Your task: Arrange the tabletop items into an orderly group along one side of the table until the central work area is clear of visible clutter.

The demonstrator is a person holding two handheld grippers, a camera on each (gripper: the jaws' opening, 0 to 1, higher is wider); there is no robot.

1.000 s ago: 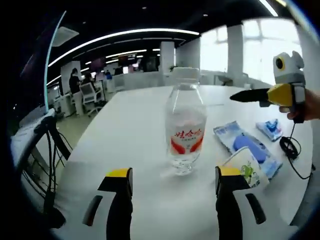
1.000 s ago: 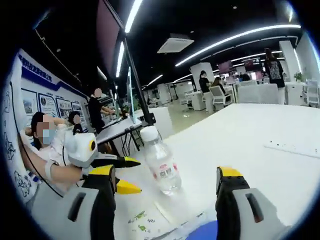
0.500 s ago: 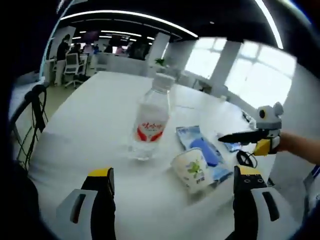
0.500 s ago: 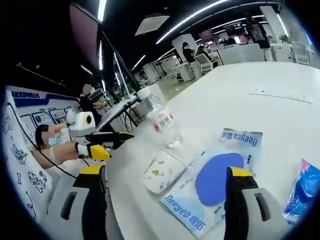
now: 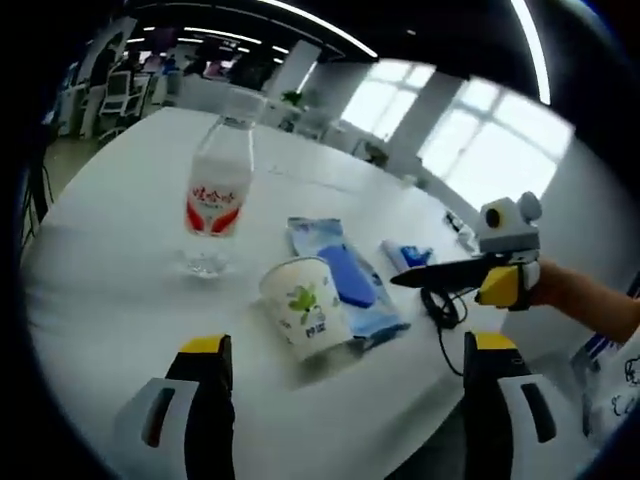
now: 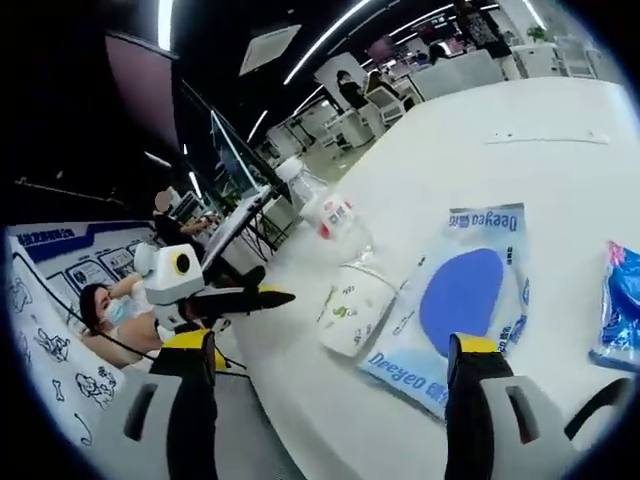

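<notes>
Both sets of jaws spread wide and empty, left gripper (image 5: pixel 340 385) and right gripper (image 6: pixel 325 395) alike. Nearest, just ahead between the left jaws: paper cup (image 5: pixel 305 307), leaning on the big blue packet (image 5: pixel 345 278). Easy to crush or roll off the table edge (image 5: pixel 330 440) if clamped hard. Farther, ahead-left: water bottle (image 5: pixel 214 197), upright, tippy if bumped. Off right, small blue pack (image 5: pixel 403 256).
</notes>
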